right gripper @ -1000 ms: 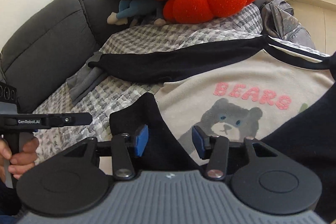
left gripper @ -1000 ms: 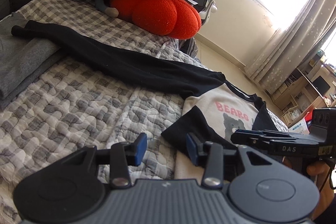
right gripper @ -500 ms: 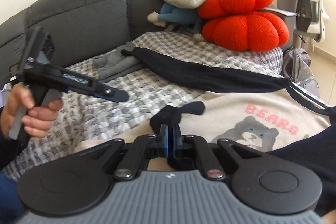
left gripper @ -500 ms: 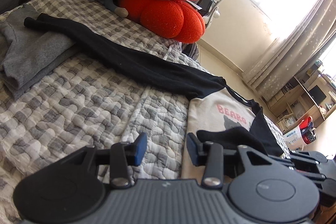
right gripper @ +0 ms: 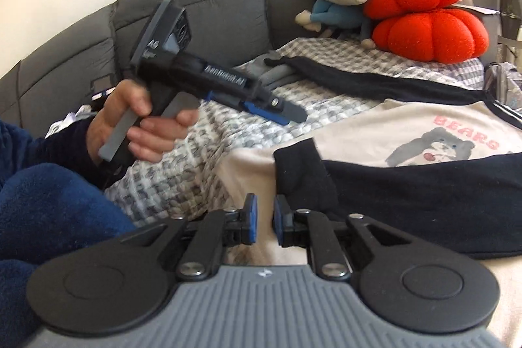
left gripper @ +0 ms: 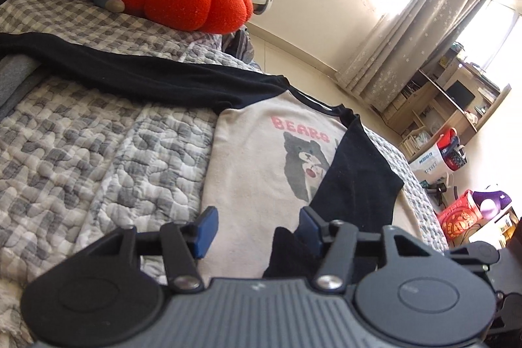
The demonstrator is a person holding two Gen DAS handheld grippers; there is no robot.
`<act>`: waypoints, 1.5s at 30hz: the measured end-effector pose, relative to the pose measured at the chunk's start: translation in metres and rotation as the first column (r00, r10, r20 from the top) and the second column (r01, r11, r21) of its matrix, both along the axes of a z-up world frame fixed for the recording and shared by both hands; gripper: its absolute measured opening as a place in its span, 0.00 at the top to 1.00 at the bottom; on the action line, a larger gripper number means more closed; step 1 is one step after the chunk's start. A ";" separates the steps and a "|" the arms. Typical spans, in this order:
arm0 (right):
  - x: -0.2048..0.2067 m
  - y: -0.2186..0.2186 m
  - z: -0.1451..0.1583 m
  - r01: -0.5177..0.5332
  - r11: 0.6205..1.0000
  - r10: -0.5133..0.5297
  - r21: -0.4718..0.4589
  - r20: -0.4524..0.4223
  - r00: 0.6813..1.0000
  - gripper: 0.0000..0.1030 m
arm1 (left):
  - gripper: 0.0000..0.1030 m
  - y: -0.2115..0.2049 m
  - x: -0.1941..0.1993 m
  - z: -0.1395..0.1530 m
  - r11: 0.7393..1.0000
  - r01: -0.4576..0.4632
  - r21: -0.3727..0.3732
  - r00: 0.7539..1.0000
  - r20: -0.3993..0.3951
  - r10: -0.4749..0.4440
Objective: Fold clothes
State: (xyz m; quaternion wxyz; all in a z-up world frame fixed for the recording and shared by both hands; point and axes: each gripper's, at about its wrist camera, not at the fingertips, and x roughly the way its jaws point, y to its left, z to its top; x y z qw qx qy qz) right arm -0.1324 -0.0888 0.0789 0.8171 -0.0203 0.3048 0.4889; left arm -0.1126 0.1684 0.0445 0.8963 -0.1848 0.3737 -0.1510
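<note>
The cream shirt [left gripper: 261, 172] with black sleeves lies flat on the checked quilt [left gripper: 81, 152] covering the sofa, chest up. One sleeve [right gripper: 407, 194] is already folded across the body, its cuff end just ahead of the right gripper [right gripper: 263, 216]. The other sleeve [left gripper: 130, 70] stretches long and straight away from the shoulder toward the red cushions [left gripper: 182, 2]. That outstretched sleeve lies ahead and to the left of the left gripper [left gripper: 257, 225], clearly the nearer hand for it. The left fingers are spread, having just opened wider, with only cream cloth showing between them. The right fingers have just parted a little and grip nothing. The shirt reads "BEARS" in pink above a grey bear; the left gripper's side reads "GenRobot.AI" in the right wrist view.
</note>
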 end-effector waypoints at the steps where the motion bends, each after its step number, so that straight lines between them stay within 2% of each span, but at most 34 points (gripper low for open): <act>1: 0.008 -0.002 -0.002 0.043 0.999 -0.042 0.021 -0.038 0.998 0.51 | 0.45 -0.003 0.003 -0.002 1.000 -0.008 0.006 1.000 -0.012 0.008; 5: 0.044 -0.009 -0.025 0.131 0.981 -0.085 0.145 -0.284 0.955 0.51 | 0.45 -0.003 0.007 -0.002 0.999 -0.023 -0.025 0.999 -0.032 0.022; 7: 0.052 -0.001 -0.038 0.164 0.982 -0.125 0.094 -0.324 0.938 0.51 | 0.45 -0.004 0.004 0.000 1.000 -0.018 0.001 1.000 -0.025 0.018; 8: 0.050 0.004 -0.040 0.164 0.984 -0.133 0.076 -0.315 0.940 0.53 | 0.45 -0.004 0.002 0.000 1.000 -0.019 0.014 1.000 -0.024 0.019; 9: 0.048 0.009 -0.043 0.162 0.985 -0.137 0.060 -0.302 0.943 0.65 | 0.45 -0.003 0.001 0.001 1.000 -0.019 0.018 1.000 -0.024 0.020; 10: 0.044 0.012 -0.042 0.136 0.988 -0.109 0.078 -0.282 0.953 0.70 | 0.45 -0.001 0.000 0.002 1.000 -0.021 0.014 0.999 -0.025 0.021; 13: 0.025 0.021 -0.032 -0.004 0.984 0.047 0.180 -0.235 0.971 0.72 | 0.45 0.008 -0.004 0.006 1.000 -0.029 0.001 0.999 -0.021 0.030; 15: 0.011 0.027 -0.025 -0.111 0.975 0.147 0.191 -0.185 0.972 0.72 | 0.45 0.012 -0.006 0.008 1.000 -0.029 -0.002 0.999 -0.018 0.029; 17: 0.005 0.028 -0.020 -0.141 0.975 0.168 0.172 -0.155 0.973 0.71 | 0.45 0.014 -0.009 0.009 1.000 -0.025 -0.006 1.000 -0.019 0.025; 18: 0.005 0.025 -0.018 -0.133 0.976 0.159 0.170 -0.147 0.976 0.71 | 0.45 0.013 -0.009 0.008 1.000 -0.021 -0.008 1.000 -0.022 0.020; 20: 0.014 0.008 -0.016 -0.028 0.985 0.055 0.172 -0.155 0.986 0.70 | 0.45 0.010 -0.010 0.005 1.000 -0.003 -0.003 1.000 -0.028 0.003; 22: 0.026 -0.015 -0.016 0.101 0.980 -0.072 0.171 -0.170 0.983 0.63 | 0.45 0.004 -0.009 0.002 1.000 0.019 0.011 0.999 -0.035 -0.018; 23: 0.036 -0.034 -0.017 0.211 0.963 -0.177 0.167 -0.201 0.963 0.63 | 0.45 0.001 -0.008 0.001 0.999 0.032 0.017 0.999 -0.037 -0.031; 24: 0.046 -0.054 -0.019 0.324 0.932 -0.283 0.160 -0.235 0.930 0.63 | 0.45 -0.002 -0.007 0.001 0.999 0.046 0.027 0.998 -0.040 -0.044; 25: 0.054 -0.075 -0.021 0.421 0.894 -0.370 0.153 -0.274 0.887 0.63 | 0.45 -0.005 -0.006 0.000 0.997 0.059 0.040 0.998 -0.040 -0.057; 27: 0.067 -0.114 -0.027 0.555 0.815 -0.483 0.163 -0.336 0.808 0.63 | 0.45 -0.013 -0.003 0.000 0.994 0.089 0.068 0.995 -0.038 -0.087; 29: 0.083 -0.150 -0.034 0.665 0.733 -0.572 0.146 -0.397 0.718 0.63 | 0.45 -0.021 0.001 -0.001 0.987 0.130 0.091 0.991 -0.042 -0.127; 31: 0.101 -0.169 -0.041 0.743 0.665 -0.653 0.073 -0.427 0.626 0.63 | 0.45 -0.029 0.005 -0.004 0.981 0.158 0.114 0.987 -0.056 -0.152; 33: 0.115 -0.182 -0.046 0.793 0.609 -0.713 0.020 -0.423 0.559 0.64 | 0.45 -0.034 0.009 -0.008 0.977 0.166 0.134 0.985 -0.070 -0.157; 36: 0.127 -0.200 -0.051 0.821 0.567 -0.690 0.066 -0.505 0.518 0.63 | 0.45 -0.034 0.014 -0.013 0.975 0.170 0.146 0.984 -0.078 -0.160; 39: 0.134 -0.200 -0.050 0.826 0.559 -0.694 0.078 -0.501 0.517 0.63 | 0.45 -0.031 0.018 -0.016 0.975 0.172 0.143 0.984 -0.081 -0.161; 41: 0.142 -0.197 -0.050 0.819 0.566 -0.686 0.094 -0.497 0.531 0.63 | 0.45 -0.030 0.020 -0.016 0.975 0.173 0.138 0.983 -0.082 -0.163; 43: 0.145 -0.202 -0.053 0.821 0.548 -0.640 0.159 -0.553 0.534 0.63 | 0.45 -0.030 0.020 -0.017 0.975 0.175 0.138 0.983 -0.080 -0.165; 44: 0.144 -0.208 -0.056 0.832 0.514 -0.606 0.210 -0.598 0.525 0.63 | 0.44 -0.030 0.019 -0.018 0.974 0.177 0.139 0.983 -0.075 -0.167; 45: 0.141 -0.216 -0.059 0.857 0.448 -0.596 0.253 -0.630 0.497 0.63 | 0.44 -0.030 0.018 -0.018 0.974 0.178 0.140 0.983 -0.069 -0.170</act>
